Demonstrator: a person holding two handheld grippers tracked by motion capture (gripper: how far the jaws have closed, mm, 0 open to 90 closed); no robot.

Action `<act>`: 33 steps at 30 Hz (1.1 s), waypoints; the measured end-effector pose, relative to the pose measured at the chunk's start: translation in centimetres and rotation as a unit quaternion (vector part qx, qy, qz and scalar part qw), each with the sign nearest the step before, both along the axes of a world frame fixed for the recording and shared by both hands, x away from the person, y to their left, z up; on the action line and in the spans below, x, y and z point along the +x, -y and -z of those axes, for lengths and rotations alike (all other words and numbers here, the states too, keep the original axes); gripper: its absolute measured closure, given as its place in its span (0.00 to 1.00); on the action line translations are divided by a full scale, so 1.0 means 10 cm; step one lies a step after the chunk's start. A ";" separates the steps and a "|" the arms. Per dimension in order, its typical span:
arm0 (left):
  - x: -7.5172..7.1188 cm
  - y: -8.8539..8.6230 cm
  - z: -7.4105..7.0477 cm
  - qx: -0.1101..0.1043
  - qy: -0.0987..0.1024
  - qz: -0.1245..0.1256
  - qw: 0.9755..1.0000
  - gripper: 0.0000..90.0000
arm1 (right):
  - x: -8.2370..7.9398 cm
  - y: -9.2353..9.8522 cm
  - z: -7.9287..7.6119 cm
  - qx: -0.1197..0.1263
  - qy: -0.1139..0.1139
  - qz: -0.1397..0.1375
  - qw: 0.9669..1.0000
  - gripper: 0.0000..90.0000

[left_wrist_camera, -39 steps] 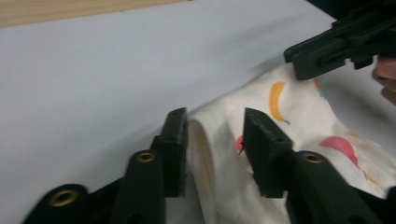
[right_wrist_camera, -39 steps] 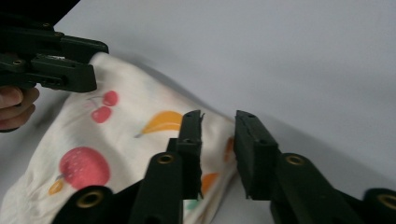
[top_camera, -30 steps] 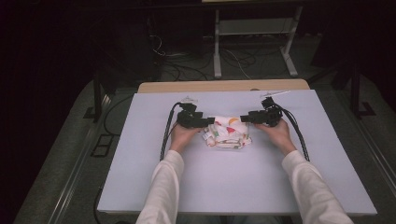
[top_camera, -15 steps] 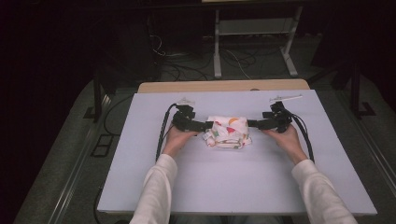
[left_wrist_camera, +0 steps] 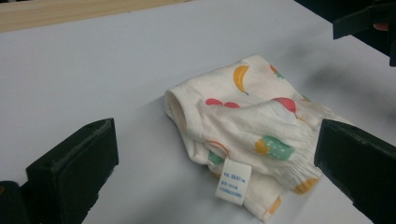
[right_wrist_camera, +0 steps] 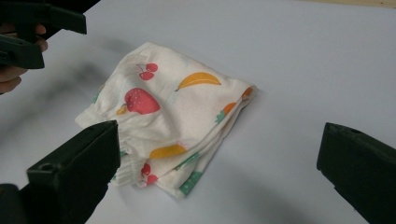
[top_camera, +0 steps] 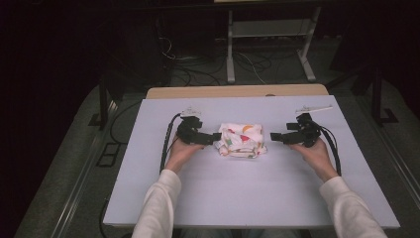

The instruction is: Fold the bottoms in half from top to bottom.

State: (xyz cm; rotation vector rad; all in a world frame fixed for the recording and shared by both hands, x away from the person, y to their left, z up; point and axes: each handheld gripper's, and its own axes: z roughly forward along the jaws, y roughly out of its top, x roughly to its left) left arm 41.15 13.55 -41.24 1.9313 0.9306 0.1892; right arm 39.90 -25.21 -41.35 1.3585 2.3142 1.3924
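Backing away, keep both grippers' fingers apart, left gripper [top_camera: 216, 137] and right gripper [top_camera: 275, 136], clear of the folded cloth [top_camera: 241, 140] on the bench [top_camera: 247, 198].

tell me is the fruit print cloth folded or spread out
Folded. The fruit print cloth lies as a small compact bundle on the white table, with stacked layered edges and a tag showing at one side.
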 end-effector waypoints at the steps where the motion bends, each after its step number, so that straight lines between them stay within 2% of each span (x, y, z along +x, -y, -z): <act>1: -0.02 -0.01 0.00 -0.002 0.000 0.002 1.000 0.00 | -0.02 0.01 0.00 0.002 0.000 -0.001 1.000 0.00; 11: -0.21 -0.14 -0.07 -0.004 0.015 0.003 1.000 0.00 | -0.27 0.08 -0.09 0.007 0.011 -0.003 1.000 0.00; 20: -0.42 -0.26 -0.10 -0.002 0.026 0.004 1.000 0.00 | -0.51 0.13 -0.06 0.002 0.016 0.003 1.000 0.00; 22: -0.48 -0.28 -0.10 -0.002 0.038 -0.002 0.999 0.00 | -0.57 0.15 -0.05 0.004 0.018 0.006 1.000 0.00; 27: -0.60 -0.36 -0.04 -0.005 0.038 -0.004 0.999 0.00 | -0.71 0.19 -0.04 -0.012 0.023 0.010 1.000 0.00; 33: -0.72 -0.46 -0.03 -0.016 0.041 -0.012 0.999 0.00 | -0.85 0.25 -0.02 -0.012 0.022 0.016 1.000 0.00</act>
